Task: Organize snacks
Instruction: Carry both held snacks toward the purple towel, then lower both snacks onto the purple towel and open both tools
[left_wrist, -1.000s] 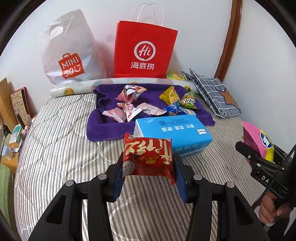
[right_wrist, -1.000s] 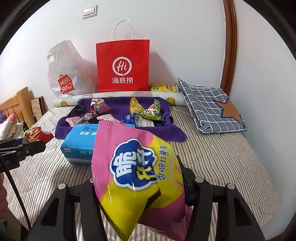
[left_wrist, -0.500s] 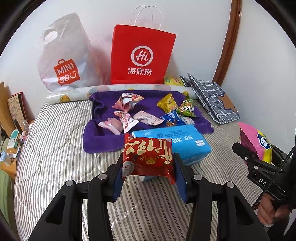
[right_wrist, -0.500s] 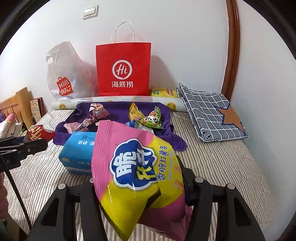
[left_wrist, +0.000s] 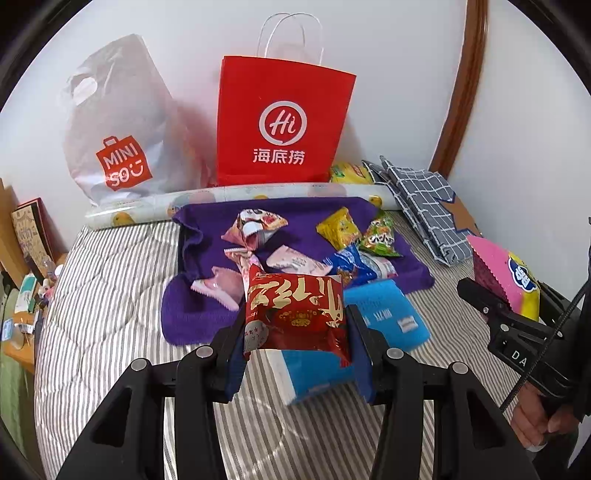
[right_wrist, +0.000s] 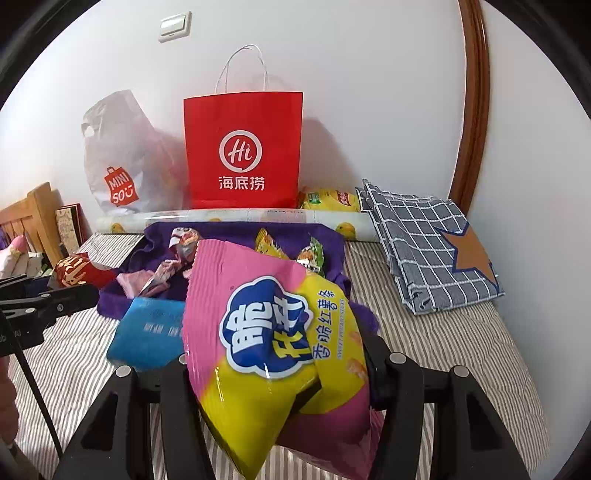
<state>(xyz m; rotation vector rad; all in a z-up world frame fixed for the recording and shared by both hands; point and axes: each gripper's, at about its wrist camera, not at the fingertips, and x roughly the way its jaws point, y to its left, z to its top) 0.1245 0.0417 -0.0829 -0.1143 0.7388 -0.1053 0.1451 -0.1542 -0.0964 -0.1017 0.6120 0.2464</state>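
Two snacks are held above the striped bed, just short of the purple towel (left_wrist: 192, 317): left gripper (left_wrist: 295, 332) jaws clamp the red packet (left_wrist: 295, 314), right gripper (right_wrist: 280, 369) jaws pinch the pink-and-yellow chip bag (right_wrist: 269, 332). Both look light, crinkly, crushable; hold by their edges. A blue tissue pack (left_wrist: 391, 317) blocks the towel's near edge

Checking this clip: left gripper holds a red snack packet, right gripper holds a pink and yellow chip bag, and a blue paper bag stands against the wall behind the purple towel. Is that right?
Not quite. The paper bag standing against the wall is red, not blue, as the right wrist view shows. The rest stands: the left gripper holds the red snack packet, the right gripper holds the pink and yellow chip bag, and the purple towel lies in front.
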